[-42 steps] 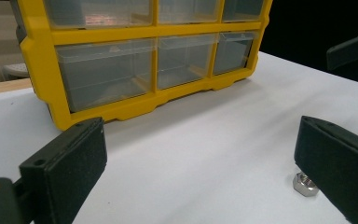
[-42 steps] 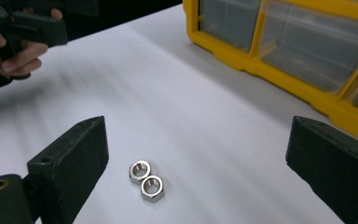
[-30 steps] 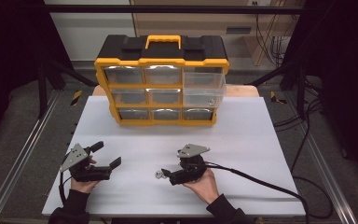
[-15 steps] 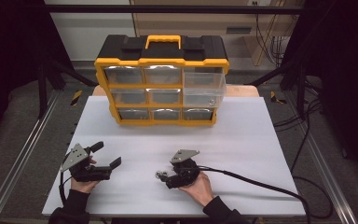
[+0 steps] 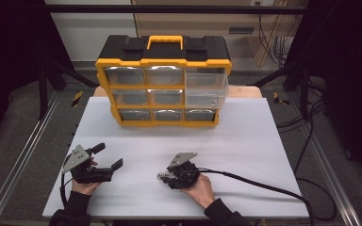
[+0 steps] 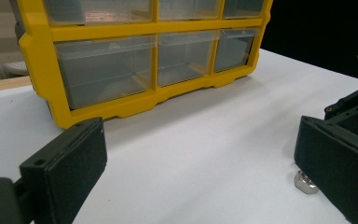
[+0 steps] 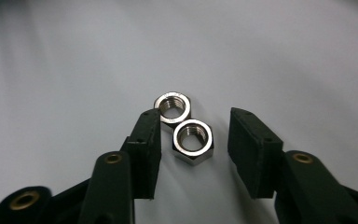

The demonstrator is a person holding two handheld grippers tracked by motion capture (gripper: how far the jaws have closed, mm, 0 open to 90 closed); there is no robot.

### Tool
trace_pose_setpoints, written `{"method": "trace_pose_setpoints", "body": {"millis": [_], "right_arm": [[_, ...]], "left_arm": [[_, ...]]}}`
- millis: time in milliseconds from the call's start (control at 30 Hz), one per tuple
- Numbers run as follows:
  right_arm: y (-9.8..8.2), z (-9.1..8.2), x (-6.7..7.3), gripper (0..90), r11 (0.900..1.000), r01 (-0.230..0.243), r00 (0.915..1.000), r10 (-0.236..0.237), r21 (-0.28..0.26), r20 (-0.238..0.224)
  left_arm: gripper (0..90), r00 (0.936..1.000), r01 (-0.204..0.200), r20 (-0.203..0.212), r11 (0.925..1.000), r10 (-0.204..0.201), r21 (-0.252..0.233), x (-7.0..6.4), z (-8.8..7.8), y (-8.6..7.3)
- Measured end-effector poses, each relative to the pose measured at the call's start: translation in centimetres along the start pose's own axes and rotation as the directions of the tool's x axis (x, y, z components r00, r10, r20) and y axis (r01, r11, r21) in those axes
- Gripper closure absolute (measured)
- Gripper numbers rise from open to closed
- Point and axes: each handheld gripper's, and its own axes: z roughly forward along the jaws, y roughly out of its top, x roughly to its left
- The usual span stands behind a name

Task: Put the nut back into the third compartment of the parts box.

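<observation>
White tabletop, yellow nine-drawer organizer at the far edge, one drawer pulled out. Left gripper parked wide open, empty. Right gripper down over two touching hex nuts, jaws just closing around near nut, left pad about touching, right pad clear. Far nut just ahead of the jaws. Best centred on near nut alone, pads square on opposite flats, far nut left out. Count: two grippers, two nuts.
</observation>
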Motion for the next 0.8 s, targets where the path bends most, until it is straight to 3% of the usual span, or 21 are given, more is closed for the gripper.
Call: {"method": "trace_pose_setpoints", "body": {"millis": [267,433,667,800], "right_arm": [[0.0,-0.1,0.0,68.9,0.999,0.038,0.9993,-0.038,0.012,-0.003],[0.0,-0.1,0.0,70.0,0.999,0.049,0.9988,-0.049,0.015,-0.003],[0.2,-0.4,-0.2,70.2,0.999,0.024,0.9997,-0.024,0.026,-0.002],[0.7,-1.2,-0.3,70.1,1.0,0.027,0.9996,-0.027,0.004,-0.002]], "left_arm": [[2.3,1.0,-0.001,0.002,1.0,0.001,0.001,0.0,0.0,0.0],[2.4,1.0,0.0,0.002,1.0,0.0,0.002,0.0,0.0,0.0],[2.4,1.0,0.0,0.003,1.0,0.0,0.001,0.0,0.0,0.0],[2.4,1.0,-0.001,0.003,1.0,0.001,0.002,0.0,0.0,0.0]]}}
